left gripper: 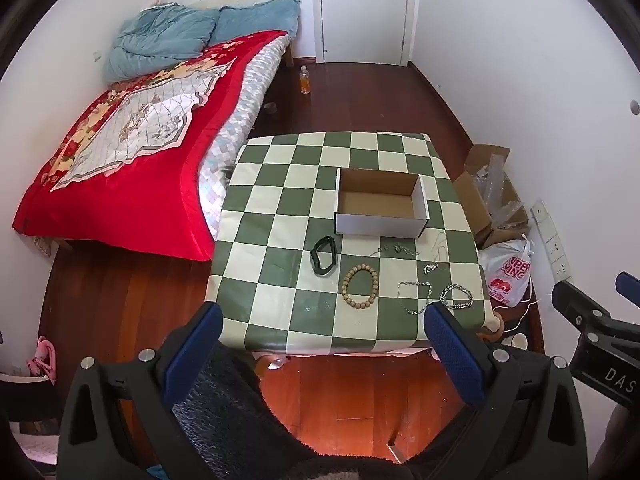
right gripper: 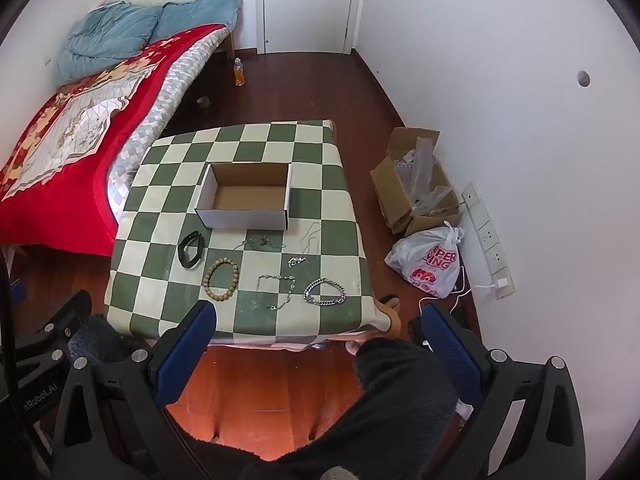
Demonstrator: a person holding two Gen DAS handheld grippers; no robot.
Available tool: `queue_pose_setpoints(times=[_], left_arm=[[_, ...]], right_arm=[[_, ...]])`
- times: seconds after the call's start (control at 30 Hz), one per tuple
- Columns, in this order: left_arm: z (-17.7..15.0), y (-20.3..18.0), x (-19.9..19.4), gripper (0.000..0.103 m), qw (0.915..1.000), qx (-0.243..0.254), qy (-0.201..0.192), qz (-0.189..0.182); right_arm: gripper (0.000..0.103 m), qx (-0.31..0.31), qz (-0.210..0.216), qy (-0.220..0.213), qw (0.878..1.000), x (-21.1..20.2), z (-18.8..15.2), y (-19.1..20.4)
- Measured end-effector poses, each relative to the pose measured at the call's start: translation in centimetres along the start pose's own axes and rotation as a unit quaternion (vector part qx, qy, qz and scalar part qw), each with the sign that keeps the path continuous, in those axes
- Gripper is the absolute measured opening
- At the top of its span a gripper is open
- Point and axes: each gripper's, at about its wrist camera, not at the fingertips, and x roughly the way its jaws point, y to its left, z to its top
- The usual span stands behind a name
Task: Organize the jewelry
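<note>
Cardboard showed bare across the whole floor of the open white-sided cardboard box (right gripper: 244,196), which sat toward twelve o'clock on the green-and-cream checkered counter (right gripper: 160,184); nothing had been put away, so the task looked unstarted. All the jewelry lay loose on the cloth at the box's six o'clock side: a black loop-shaped band (right gripper: 191,249) toward nine o'clock, a round wooden-bead bracelet (right gripper: 221,280) beside it, a thin silver link bracelet (right gripper: 280,290), a chunky silver curb-chain bracelet (right gripper: 325,292) toward three o'clock, and two fine silver chains (right gripper: 264,241) (right gripper: 310,242) just short of the box wall. Every piece remained to be moved.

Left claw (left gripper: 322,334) hung off the counter's near edge, blue-padded jaws spread wide, holding and touching nothing. Right claw (right gripper: 316,330) was likewise wide apart and empty, clear of the jewelry.
</note>
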Motion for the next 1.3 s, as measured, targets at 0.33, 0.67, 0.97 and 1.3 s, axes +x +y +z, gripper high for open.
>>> queue_pose_setpoints(times=[0.33,0.67,0.97,1.3], left_arm=[[0.0,-0.1,0.0,0.103,1.0,0.002,-0.002,-0.002],[0.8,-1.5,-0.2,0.103,1.0,0.001,-0.005,0.0],[0.9,-0.8,-1.2,0.103,0.9999,0.002,-0.011,-0.006],[0.8,-0.9,-1.5,0.103,0.9999,0.002,-0.016,-0.006]], right_arm=[[0.103,-0.001,-0.001,-0.004,1.0,-0.2,0.0,0.0],[0.103,-0.001,0.0,-0.004,1.0,0.0,0.3,-0.5],[0.103,-0.003,0.002,-0.005,1.0,-0.4,0.2,-0.2],[0.103,-0.003,0.003,-0.005,1.0,-0.4,0.0,0.0]])
